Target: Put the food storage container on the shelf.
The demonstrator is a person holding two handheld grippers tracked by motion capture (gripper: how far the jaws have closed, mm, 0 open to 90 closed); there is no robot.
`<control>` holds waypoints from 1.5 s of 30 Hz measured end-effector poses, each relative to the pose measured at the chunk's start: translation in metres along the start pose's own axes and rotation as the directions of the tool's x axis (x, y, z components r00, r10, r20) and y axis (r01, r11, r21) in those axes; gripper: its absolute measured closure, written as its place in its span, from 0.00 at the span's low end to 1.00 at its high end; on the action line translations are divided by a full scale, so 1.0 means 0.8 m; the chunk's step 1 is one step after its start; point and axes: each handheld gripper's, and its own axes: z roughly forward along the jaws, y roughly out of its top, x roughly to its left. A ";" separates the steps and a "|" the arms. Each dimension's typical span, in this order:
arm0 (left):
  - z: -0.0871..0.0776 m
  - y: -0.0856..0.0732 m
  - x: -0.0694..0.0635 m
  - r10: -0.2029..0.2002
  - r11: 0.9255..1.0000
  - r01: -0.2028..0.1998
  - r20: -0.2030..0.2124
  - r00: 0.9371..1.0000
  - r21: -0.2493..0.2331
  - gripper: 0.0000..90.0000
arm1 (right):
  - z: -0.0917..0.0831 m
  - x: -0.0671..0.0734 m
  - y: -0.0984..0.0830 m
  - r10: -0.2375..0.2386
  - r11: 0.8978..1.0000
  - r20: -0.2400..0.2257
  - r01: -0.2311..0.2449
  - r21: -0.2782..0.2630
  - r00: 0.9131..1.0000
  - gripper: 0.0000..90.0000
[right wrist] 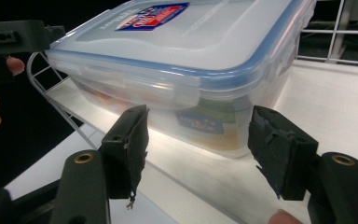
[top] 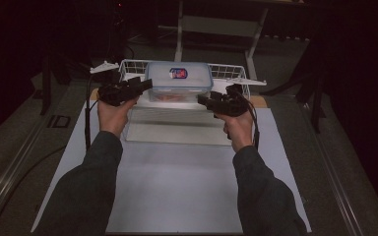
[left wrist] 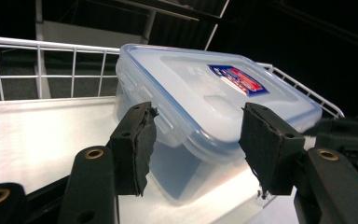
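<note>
1. A clear plastic food container [top: 178, 81] with a blue-rimmed lid is sitting in the white wire basket [top: 226, 72] at the far end of the table [top: 177, 187].
2. The left gripper [top: 145, 84] is hovering at the container's left end, jaws parted, gripping nothing.
3. The right gripper [top: 205, 101] is facing the container's right front corner, jaws parted, pads off the box.

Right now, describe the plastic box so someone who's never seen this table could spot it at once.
On the far side of the table's pale mat stands a white wire basket. The box sits in it, between the left tongs and the right tongs. It is translucent, with a blue-rimmed clip lid and a red-and-blue label on top.
</note>
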 end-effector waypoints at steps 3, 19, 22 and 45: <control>-0.007 -0.001 -0.006 0.065 0.997 -0.064 -0.009 0.998 0.036 0.49 | -0.008 0.006 0.002 -0.048 0.999 0.010 0.048 0.009 0.999 0.43; -0.062 -0.023 -0.039 0.305 0.932 -0.309 0.050 0.951 0.187 0.43 | -0.056 0.022 -0.022 -0.202 0.973 -0.042 0.205 0.106 0.978 0.42; -0.075 -0.042 -0.041 0.320 0.926 -0.323 0.048 0.946 0.195 0.43 | -0.067 0.025 -0.033 -0.213 0.969 -0.061 0.219 0.112 0.975 0.41; -0.141 -0.192 0.002 0.304 0.925 -0.277 -0.068 0.950 0.262 0.36 | -0.114 0.015 -0.167 -0.286 0.937 -0.003 0.280 0.208 0.958 0.30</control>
